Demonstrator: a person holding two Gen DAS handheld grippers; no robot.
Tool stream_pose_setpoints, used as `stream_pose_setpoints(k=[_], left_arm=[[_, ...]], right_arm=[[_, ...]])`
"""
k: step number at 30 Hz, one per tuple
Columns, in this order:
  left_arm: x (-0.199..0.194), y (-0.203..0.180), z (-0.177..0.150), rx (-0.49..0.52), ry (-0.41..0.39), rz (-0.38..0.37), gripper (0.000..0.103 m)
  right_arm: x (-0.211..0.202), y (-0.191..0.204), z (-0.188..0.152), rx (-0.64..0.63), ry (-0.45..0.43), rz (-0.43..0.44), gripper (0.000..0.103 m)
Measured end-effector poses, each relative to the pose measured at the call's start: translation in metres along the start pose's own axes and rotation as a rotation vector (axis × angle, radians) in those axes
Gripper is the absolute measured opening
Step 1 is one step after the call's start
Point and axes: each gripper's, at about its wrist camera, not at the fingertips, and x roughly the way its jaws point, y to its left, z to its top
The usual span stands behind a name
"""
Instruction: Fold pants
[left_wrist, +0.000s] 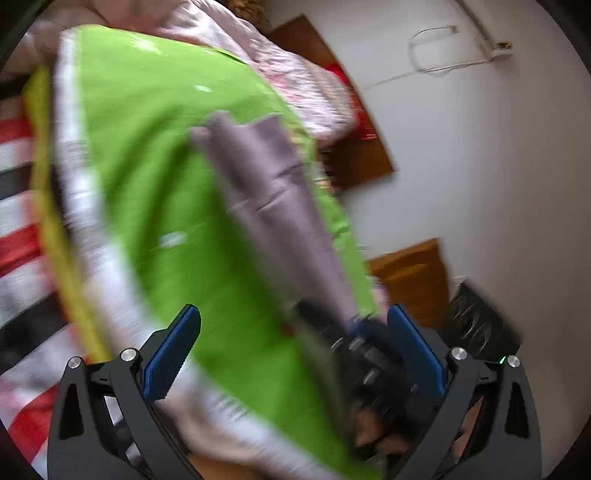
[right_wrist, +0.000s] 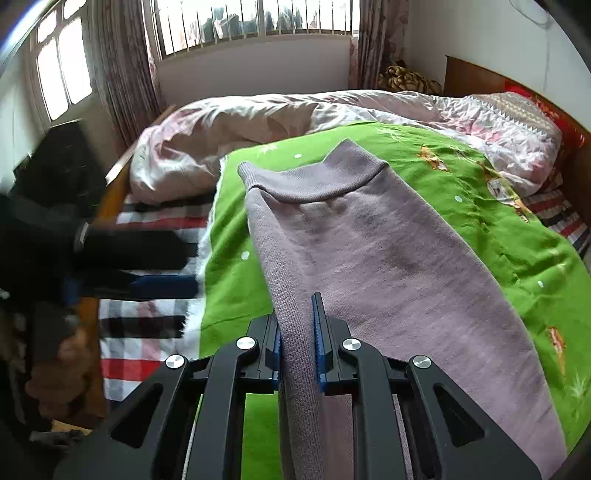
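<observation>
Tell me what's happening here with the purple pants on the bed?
A person with tongs in each hand is folding mauve pants laid on a green blanket on the bed. The right tongs are shut on the pants' near edge. The left tongs are open with nothing between their pads, off to the side over the blanket. No fold is visible yet.

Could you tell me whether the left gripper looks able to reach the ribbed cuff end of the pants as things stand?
Probably yes. The left gripper is open with nothing between its fingers, and only bare green blanket lies between it and the pants cuff.
</observation>
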Motion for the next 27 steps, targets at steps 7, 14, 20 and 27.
stream_pose_setpoints(k=[7,14,20,27], left_arm=[[0.077,0.000,0.052,0.052,0.050,-0.057,0.091],[0.078,0.018,0.066,0.146,0.037,0.034,0.012],[0.074,-0.003,0.064,0.255,0.008,0.060,0.011],[0.058,-0.083,0.052,0.474,-0.046,0.137,0.011]], right_arm=[[-0.006,0.006,-0.001,-0.033,-0.012,-0.007,0.020],[-0.077,-0.037,-0.037,0.057,-0.024,-0.021,0.063],[-0.071,-0.059,-0.079,0.149,0.082,-0.065,0.054],[-0.065,-0.040,-0.086,0.080,0.082,-0.088,0.060]])
